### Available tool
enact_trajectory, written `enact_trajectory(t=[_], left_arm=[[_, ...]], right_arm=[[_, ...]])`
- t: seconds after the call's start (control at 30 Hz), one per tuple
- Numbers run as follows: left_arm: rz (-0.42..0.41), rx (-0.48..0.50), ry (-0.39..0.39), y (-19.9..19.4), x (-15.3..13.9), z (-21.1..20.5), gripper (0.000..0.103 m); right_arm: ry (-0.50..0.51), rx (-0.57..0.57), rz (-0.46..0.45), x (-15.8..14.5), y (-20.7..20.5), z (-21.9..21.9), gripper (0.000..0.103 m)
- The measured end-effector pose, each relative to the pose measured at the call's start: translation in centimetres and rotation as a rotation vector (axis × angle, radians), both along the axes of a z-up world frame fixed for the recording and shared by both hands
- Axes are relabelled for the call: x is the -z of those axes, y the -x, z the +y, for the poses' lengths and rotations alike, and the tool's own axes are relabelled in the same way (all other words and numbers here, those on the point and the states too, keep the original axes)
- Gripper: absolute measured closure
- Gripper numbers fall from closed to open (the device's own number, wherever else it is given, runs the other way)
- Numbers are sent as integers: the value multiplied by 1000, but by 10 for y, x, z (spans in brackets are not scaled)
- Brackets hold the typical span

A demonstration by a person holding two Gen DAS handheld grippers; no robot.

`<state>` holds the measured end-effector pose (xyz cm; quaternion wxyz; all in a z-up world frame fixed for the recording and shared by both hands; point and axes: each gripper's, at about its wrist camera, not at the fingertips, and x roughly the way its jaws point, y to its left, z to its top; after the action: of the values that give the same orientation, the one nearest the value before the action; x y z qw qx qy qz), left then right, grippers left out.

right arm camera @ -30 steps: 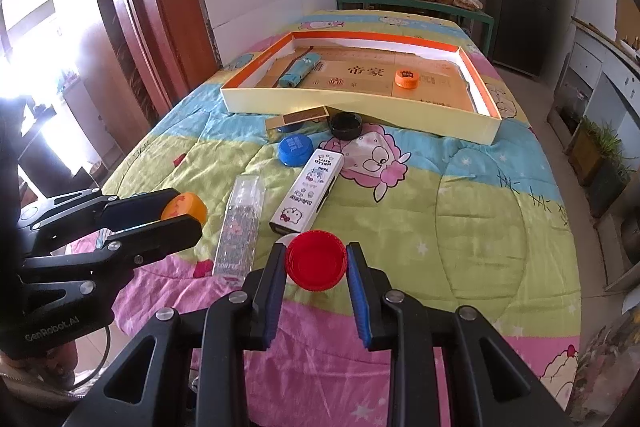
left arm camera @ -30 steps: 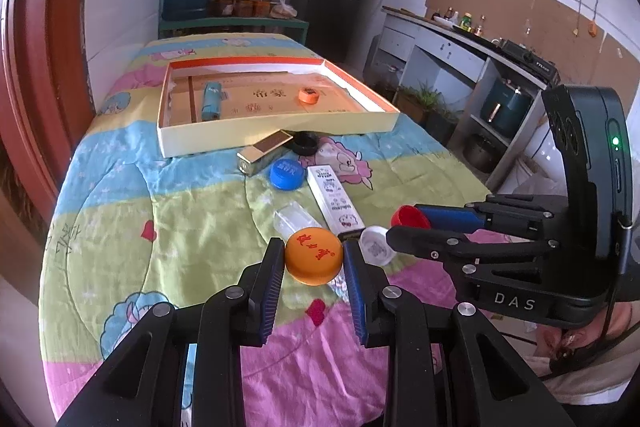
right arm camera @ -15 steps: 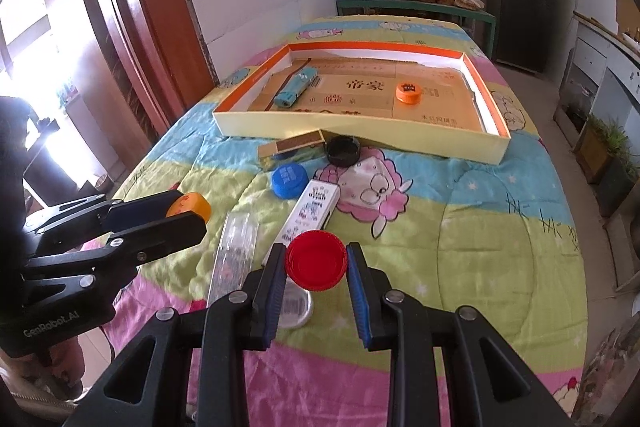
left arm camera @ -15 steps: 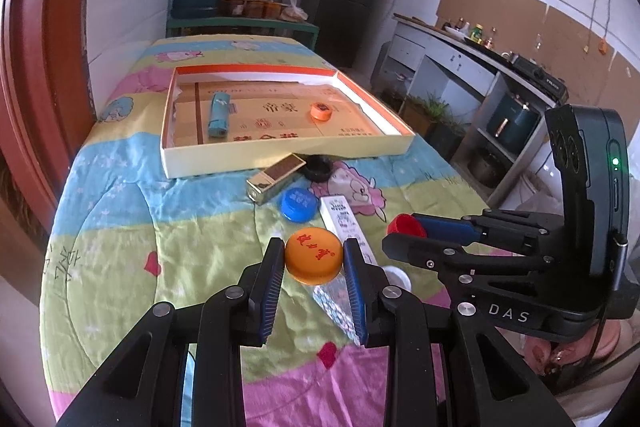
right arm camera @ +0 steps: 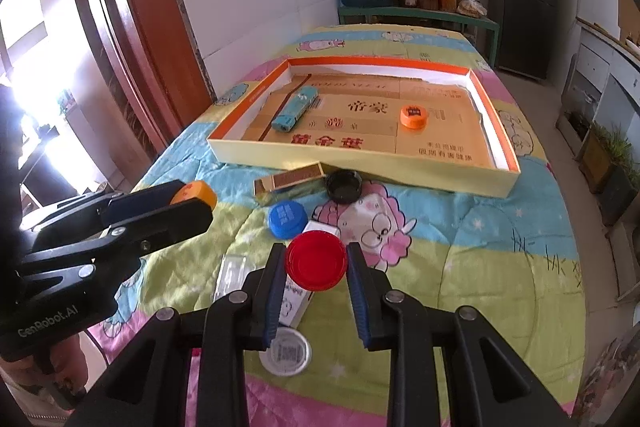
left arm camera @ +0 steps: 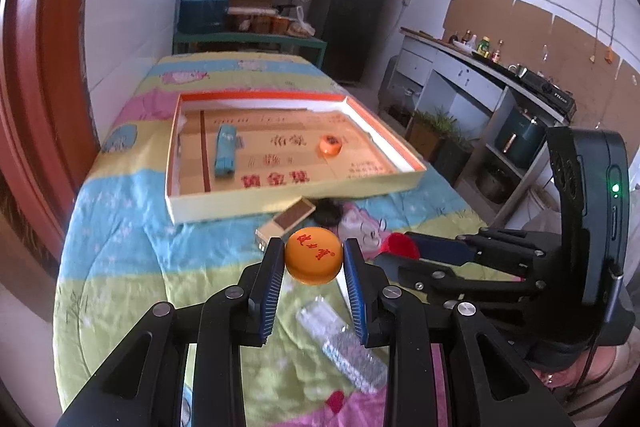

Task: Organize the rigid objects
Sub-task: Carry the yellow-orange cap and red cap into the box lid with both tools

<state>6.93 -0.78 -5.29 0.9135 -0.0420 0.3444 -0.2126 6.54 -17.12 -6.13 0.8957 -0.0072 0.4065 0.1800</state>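
Up ahead on the bed sits the big flat box (right arm camera: 498, 183), and it looks like the home for small hard things, since a blue lighter (right arm camera: 294, 108) and an orange cap (right arm camera: 414, 117) already lie inside. Both grippers are held up near it, likely to drop more in. The left gripper (left arm camera: 313, 261) squeezes an orange lid (left arm camera: 313, 254) between its tips, and the right gripper (right arm camera: 316, 267) squeezes a red lid (right arm camera: 316, 264) the same way.

gold box (right arm camera: 288, 181), black lid (right arm camera: 344, 187) crowding tray's near wall (right arm camera: 400, 171)
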Motion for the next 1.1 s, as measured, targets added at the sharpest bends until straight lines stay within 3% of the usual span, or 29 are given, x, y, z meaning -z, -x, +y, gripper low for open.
enact_trajectory(t=[0.7, 1.1], left_arm=[[-95, -13, -5, -42, -35, -10, 72], [-96, -32, -2, -65, -43, -10, 72]], right_arm=[[-15, 40, -53, -19, -40, -7, 73], [-18, 45, -78, -29, -64, -8, 73]])
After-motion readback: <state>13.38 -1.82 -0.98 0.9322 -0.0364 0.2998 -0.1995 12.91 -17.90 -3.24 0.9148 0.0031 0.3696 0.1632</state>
